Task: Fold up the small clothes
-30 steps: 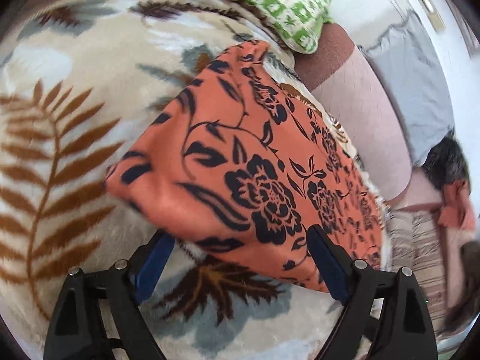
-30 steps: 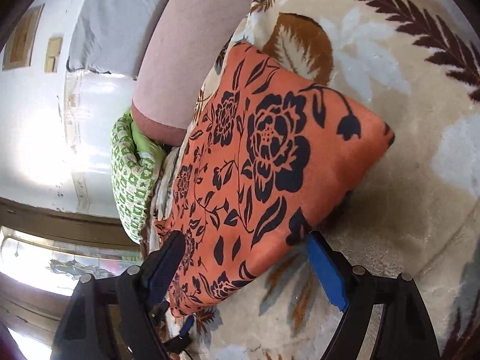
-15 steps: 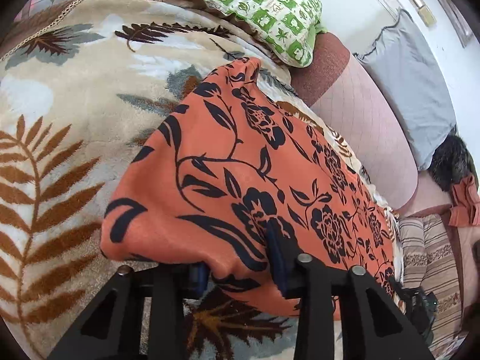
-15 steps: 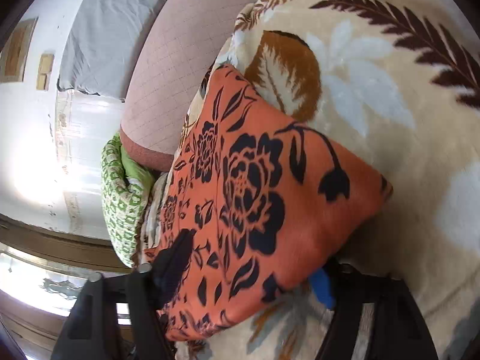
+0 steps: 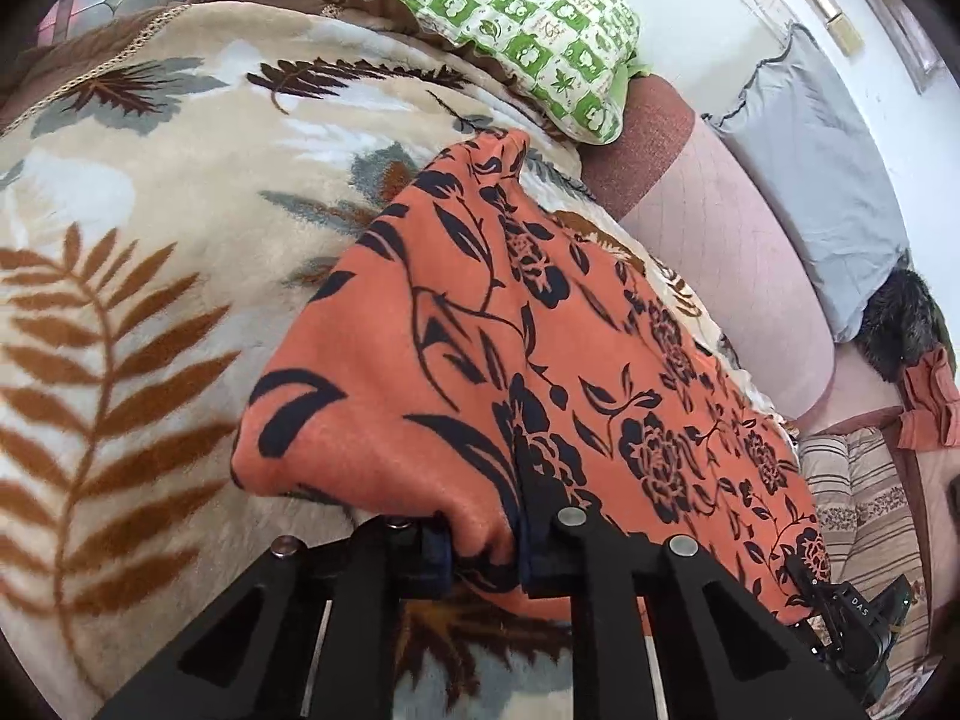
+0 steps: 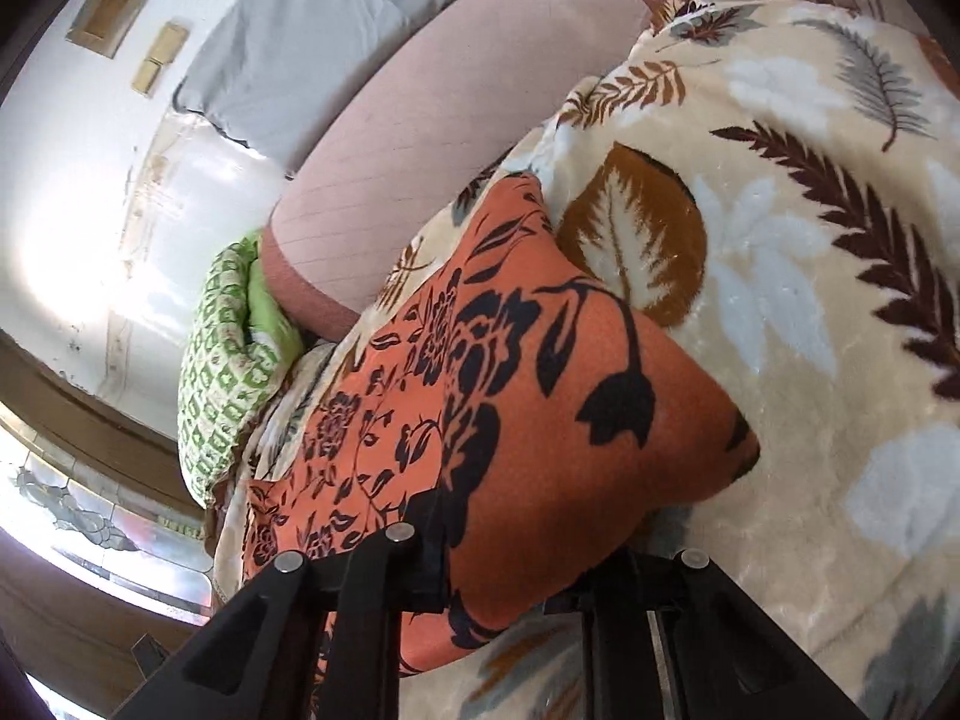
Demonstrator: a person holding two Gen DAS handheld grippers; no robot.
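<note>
A: The orange cloth with black flowers point(image 5: 540, 360) lies spread on the beige leaf-print fleece blanket point(image 5: 120, 240), no fold finished yet, I'd say. In the left wrist view the left gripper point(image 5: 483, 552), angled down, is closing, near hem bunched between its pads.

B: In the right wrist view the right gripper point(image 6: 510, 588), also tilted down, is closing on the cloth's other near corner point(image 6: 540, 450).

One orange floral cloth point(image 5: 540, 360), one leaf-print blanket point(image 5: 150, 240), one green-patterned pillow point(image 5: 510, 18), two grippers.
</note>
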